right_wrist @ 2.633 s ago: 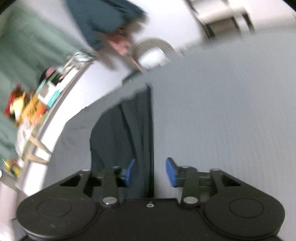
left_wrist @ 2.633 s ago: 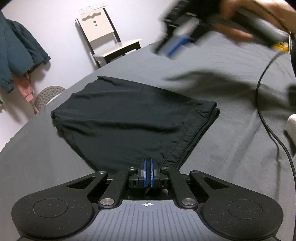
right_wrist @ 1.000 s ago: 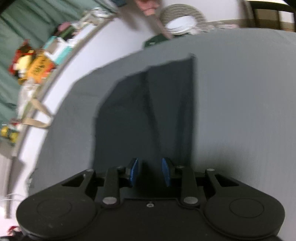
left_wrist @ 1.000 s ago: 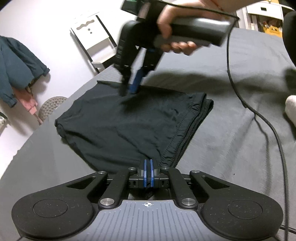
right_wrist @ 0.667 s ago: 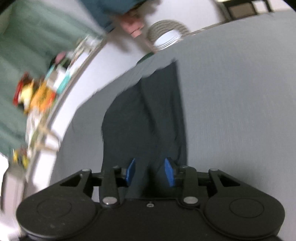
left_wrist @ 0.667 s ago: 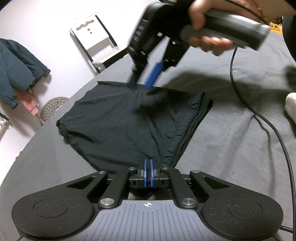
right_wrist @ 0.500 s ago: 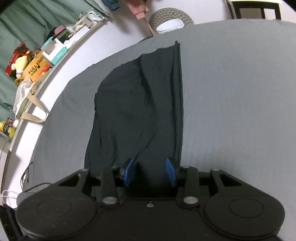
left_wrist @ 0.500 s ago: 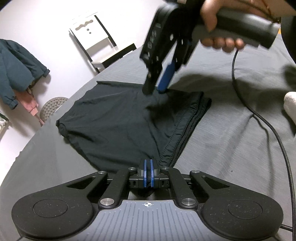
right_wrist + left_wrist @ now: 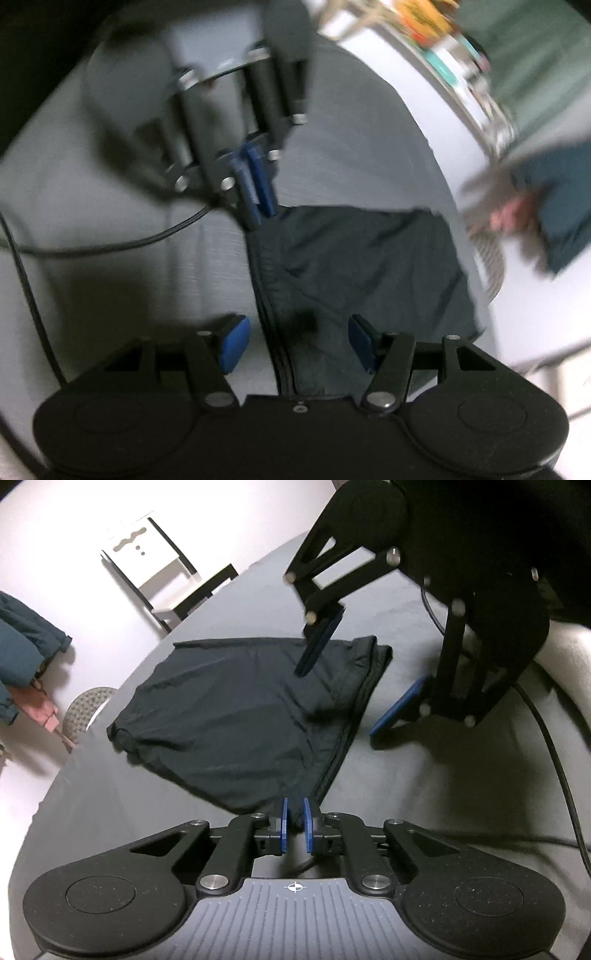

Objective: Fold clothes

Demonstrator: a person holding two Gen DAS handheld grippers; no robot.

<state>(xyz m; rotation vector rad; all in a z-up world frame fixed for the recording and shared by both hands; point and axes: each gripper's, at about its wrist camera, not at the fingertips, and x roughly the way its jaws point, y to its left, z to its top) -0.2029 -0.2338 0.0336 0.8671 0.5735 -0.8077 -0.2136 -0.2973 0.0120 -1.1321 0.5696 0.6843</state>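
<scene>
A black garment (image 9: 236, 709) lies folded flat on the grey bed sheet (image 9: 424, 782). My left gripper (image 9: 294, 825) sits at its near corner, shut on the hem where the cloth runs between the blue pads. The right wrist view shows the same grip, with the left gripper (image 9: 255, 184) at the far corner of the garment (image 9: 362, 266). My right gripper (image 9: 354, 679) hangs open over the garment's right folded edge, one pad above the cloth and one above the sheet. In its own view the right gripper (image 9: 297, 343) straddles that stitched edge, nothing pinched.
A white chair (image 9: 159, 568) stands by the far wall. A teal jacket (image 9: 22, 638) hangs at the left above a round woven basket (image 9: 85, 709). A black cable (image 9: 554, 746) trails across the sheet at the right, near a white object (image 9: 569, 672).
The right gripper swung from the garment's far side to its right folded edge, came lower and opened wider, now facing the left gripper. The left gripper kept its hold on the near corner.
</scene>
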